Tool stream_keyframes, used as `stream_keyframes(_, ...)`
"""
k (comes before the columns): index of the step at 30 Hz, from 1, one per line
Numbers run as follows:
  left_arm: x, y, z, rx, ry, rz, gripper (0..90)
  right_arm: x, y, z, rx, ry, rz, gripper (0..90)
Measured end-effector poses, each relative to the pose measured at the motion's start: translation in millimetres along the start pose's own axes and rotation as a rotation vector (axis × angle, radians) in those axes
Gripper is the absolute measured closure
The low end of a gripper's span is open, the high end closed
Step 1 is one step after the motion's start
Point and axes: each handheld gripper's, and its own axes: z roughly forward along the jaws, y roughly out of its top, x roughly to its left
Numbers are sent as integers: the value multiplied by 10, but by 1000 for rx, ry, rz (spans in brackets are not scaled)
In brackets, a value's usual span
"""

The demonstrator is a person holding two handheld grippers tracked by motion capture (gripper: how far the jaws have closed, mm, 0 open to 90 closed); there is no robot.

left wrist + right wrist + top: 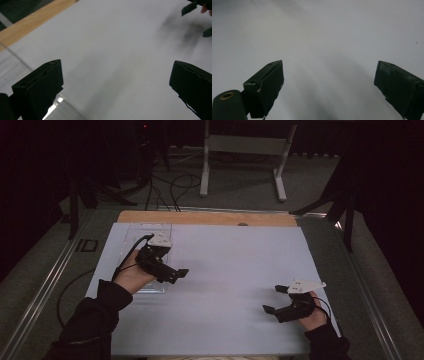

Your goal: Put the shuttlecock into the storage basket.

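Left gripper [172,272] hovers over the near right edge of a clear tray [131,234] at the far left of the white sheet [235,265], jaws spread wide with nothing between them and pointing right. The tray's long axis runs near to far, lying under and behind those jaws. Right gripper [275,299] sits low at the near right, well apart, also gaping and empty. The left is clearly nearer.

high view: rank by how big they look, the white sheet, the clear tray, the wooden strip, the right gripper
1. white sheet
2. wooden strip
3. clear tray, partly hidden under the left gripper, so second and third are unsure
4. right gripper
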Motion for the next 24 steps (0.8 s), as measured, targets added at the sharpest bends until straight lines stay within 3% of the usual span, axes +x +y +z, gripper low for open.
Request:
stream_keyframes(10, -259, 61, 201, -10, -107, 79, 0, 4, 4, -15, -24, -14, -21, 90)
stream_keyframes(16, -400, 46, 307, 2, -121, 112, 0, 11, -1, -1, -19, -14, -29, 90)
stream_keyframes(24, -495, -44, 400, 8, -151, 133, 0, 18, -4, -13, -63, -12, -49, 90)
